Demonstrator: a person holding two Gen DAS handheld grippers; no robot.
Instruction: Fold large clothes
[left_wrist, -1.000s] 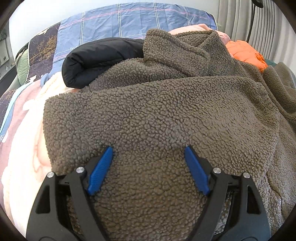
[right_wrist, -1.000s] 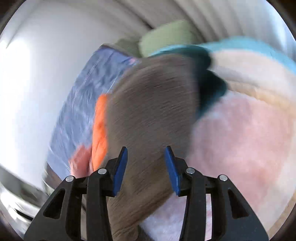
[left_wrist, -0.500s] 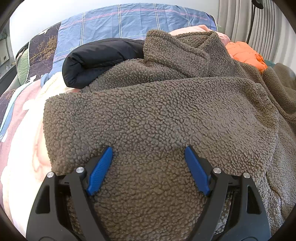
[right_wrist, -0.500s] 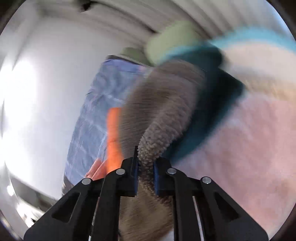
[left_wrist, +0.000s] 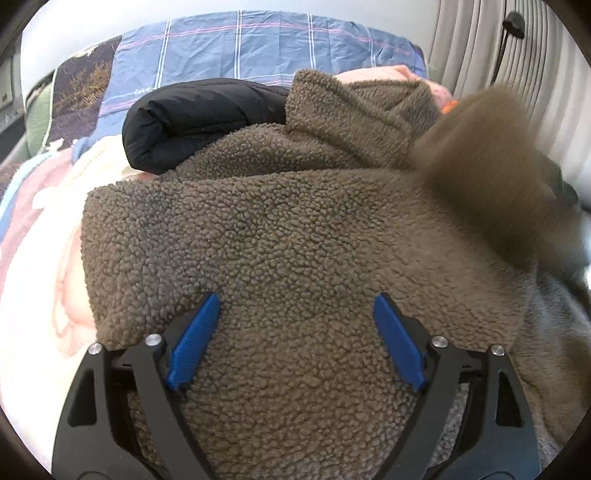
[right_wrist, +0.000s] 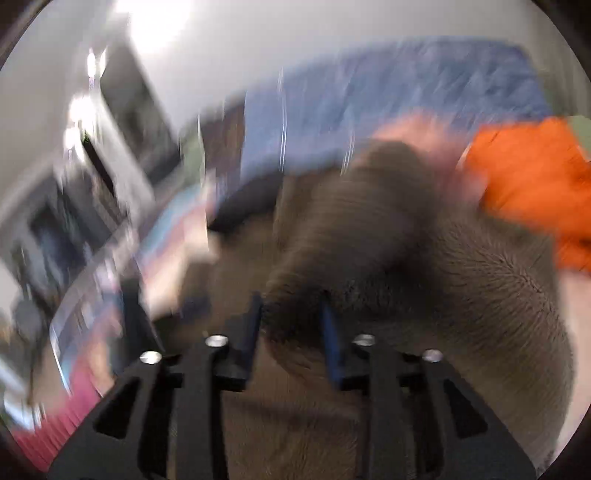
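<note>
- Left gripper is standing wide over the brown fleece jacket, its blue pads resting on the pile with nothing pinched; the jaws have just been opening a little further than a second ago.
- Right gripper is standing narrow, with a blurred fold of the fleece between its fingers; whether the pads are pressing on it I cannot tell. The jaws, clamped half a second ago, have just been opening.
- A fleece sleeve, absent earlier, is now streaking blurred across the upper right of the left view.
- The jacket is lying on a bed with a pink and cream blanket at left and a blue plaid cover at top; pale curtains are hanging in the upper right.
- A black rolled garment is touching the jacket's upper-left edge; an orange garment is lying just beyond it at right.
</note>
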